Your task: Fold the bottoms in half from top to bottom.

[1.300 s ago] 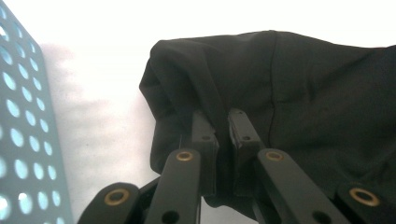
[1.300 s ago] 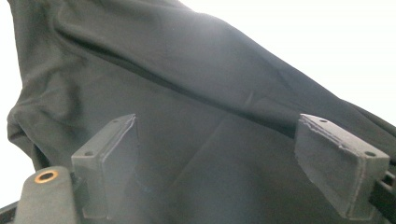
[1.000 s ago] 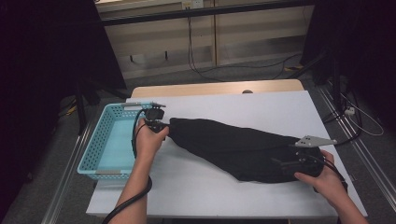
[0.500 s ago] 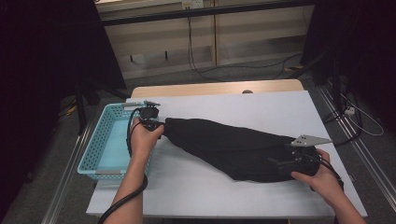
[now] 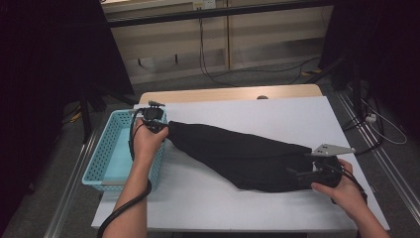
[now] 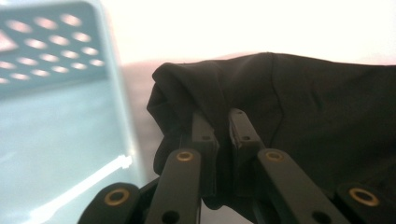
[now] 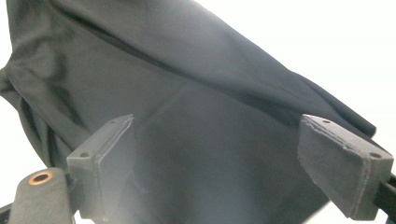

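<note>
A long black cloth point(image 5: 242, 153) lies stretched across the white table point(image 5: 277, 111) from upper left to lower right. My left gripper point(image 5: 159, 125) pinches its upper-left end beside the basket; in the left gripper view point(image 6: 218, 122) the jaws are shut on a fold of the black cloth point(image 6: 299, 112). At the cloth's lower-right end is my right gripper point(image 5: 296, 175). The right gripper view point(image 7: 215, 140) has the jaws wide apart, with the black cloth point(image 7: 187, 93) lying between and beyond the pads, not clamped.
A light blue perforated basket point(image 5: 101, 161) stands at the table's left edge, close to my left hand; its wall point(image 6: 51, 56) is near the jaws in the left gripper view. Cables lie on the floor behind the table. Bare table runs along the front and far right.
My left gripper has pulled the cloth's end a little left and away, toward the basket's far corner. The right hand has stayed at the lower-right end.
</note>
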{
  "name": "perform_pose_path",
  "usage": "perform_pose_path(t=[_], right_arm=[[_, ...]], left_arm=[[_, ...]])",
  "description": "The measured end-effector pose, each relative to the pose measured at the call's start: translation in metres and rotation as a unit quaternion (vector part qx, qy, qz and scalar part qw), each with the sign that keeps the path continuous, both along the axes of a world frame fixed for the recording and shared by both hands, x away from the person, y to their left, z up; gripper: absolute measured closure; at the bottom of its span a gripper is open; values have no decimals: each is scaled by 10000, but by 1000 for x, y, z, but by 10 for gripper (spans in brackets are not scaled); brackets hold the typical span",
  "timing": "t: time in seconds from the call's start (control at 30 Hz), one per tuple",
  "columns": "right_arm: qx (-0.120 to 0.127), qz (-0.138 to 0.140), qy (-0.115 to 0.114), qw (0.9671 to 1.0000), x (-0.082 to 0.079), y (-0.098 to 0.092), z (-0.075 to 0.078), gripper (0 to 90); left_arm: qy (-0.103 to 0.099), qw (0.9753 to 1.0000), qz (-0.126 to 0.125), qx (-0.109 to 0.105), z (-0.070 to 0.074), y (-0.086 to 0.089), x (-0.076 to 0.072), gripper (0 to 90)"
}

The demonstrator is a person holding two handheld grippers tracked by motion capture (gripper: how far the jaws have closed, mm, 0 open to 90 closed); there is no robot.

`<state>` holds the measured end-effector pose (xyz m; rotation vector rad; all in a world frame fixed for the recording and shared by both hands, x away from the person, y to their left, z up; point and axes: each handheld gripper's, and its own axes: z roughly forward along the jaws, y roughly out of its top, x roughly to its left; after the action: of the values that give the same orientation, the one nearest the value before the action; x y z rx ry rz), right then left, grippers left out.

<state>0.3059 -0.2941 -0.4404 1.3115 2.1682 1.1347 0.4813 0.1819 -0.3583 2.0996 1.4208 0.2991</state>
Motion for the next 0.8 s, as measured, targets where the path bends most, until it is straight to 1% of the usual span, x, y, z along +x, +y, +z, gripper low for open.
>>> perform_pose_path(t=[0.1, 0.17, 0.2, 0.27, 0.33, 0.37, 0.4, 0.47, 0.53, 0.6, 0.67, 0.7, 0.73, 0.77, 0.8], right_arm=[[2, 10, -9, 10000, 0, 0, 1, 121], [3, 15, -8, 10000, 0, 1, 1, 120], [5, 25, -13, 10000, 1, 1, 1, 121], [-17, 50, -27, 10000, 1, 2, 1, 120], [-8, 40, -14, 10000, 1, 3, 1, 120], [-9, 53, -15, 10000, 1, 3, 1, 121], [-22, 61, -20, 10000, 1, 4, 1, 121], [-31, 84, -29, 10000, 1, 5, 1, 121], [-28, 95, -15, 10000, 2, 6, 1, 121], [-40, 118, -15, 9999, 2, 7, 0, 121], [-36, 132, -15, 9999, 3, 9, 0, 122], [-47, 162, -14, 9999, 3, 10, 1, 122], [-47, 162, -14, 9999, 3, 10, 1, 122], [-46, 157, -13, 9999, 3, 11, 0, 122], [-62, 191, -12, 9998, 3, 12, 0, 123]], left_arm=[[-58, 9999, 50, 98, 7, 1, 1, 839], [-75, 10000, 37, 27, 8, -3, -1, 840], [-105, 9999, -19, 30, 7, -6, -2, 840], [-110, 9998, -125, -57, 3, -15, -6, 840], [-162, 9995, -269, -82, 0, -23, -9, 839], [-189, 9992, -320, -157, -2, -29, -13, 839], [-214, 9988, -407, -168, -4, -33, -15, 839], [-266, 9981, -496, -264, -6, -42, -20, 839], [-330, 9966, -680, -333, -7, -50, -26, 839], [-412, 9947, -879, -333, -9, -61, -33, 839], [-473, 9923, -1083, -361, -12, -72, -40, 839], [-507, 9909, -1157, -459, -15, -79, -45, 840], [-523, 9895, -1252, -509, -17, -84, -48, 840], [-522, 9870, -1401, -594, -23, -93, -54, 840], [-540, 9847, -1545, -600, -29, -102, -58, 840]])
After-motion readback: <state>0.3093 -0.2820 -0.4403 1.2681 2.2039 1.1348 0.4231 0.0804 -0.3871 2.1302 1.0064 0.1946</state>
